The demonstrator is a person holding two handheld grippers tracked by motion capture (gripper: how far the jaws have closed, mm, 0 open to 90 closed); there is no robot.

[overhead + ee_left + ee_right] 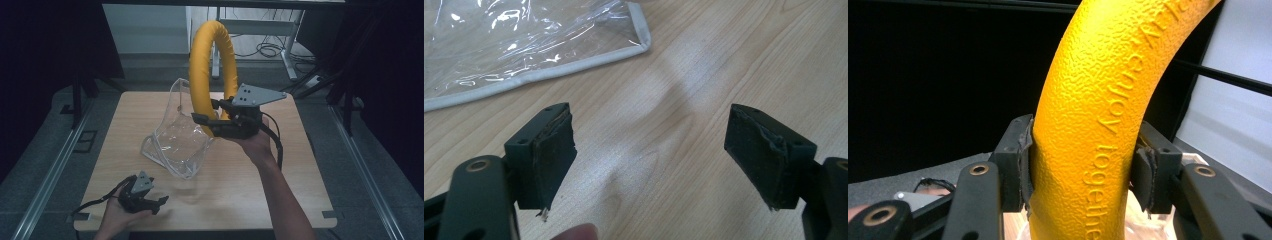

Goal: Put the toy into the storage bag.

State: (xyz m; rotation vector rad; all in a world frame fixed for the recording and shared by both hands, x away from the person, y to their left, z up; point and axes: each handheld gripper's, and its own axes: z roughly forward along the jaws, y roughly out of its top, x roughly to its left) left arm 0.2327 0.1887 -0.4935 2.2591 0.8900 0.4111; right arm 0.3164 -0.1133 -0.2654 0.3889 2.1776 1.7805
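A yellow foam ring point(212, 75) stands upright above the far middle of the wooden surface point(240, 190), clamped at its lower right by the right hand-held gripper point(212, 116), whose jaws press into both sides. Raised lettering on it reads, as far as it is legible, "enjoy together". Its base meets a clear plastic bag point(177, 135) with grey piping. The left hand-held gripper point(155, 202) rests near the front left edge, jaws wide apart and holding nothing.

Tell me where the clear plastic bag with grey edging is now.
In the high view, the clear plastic bag with grey edging stands mid-table, just left of the yellow ring held by the right gripper.
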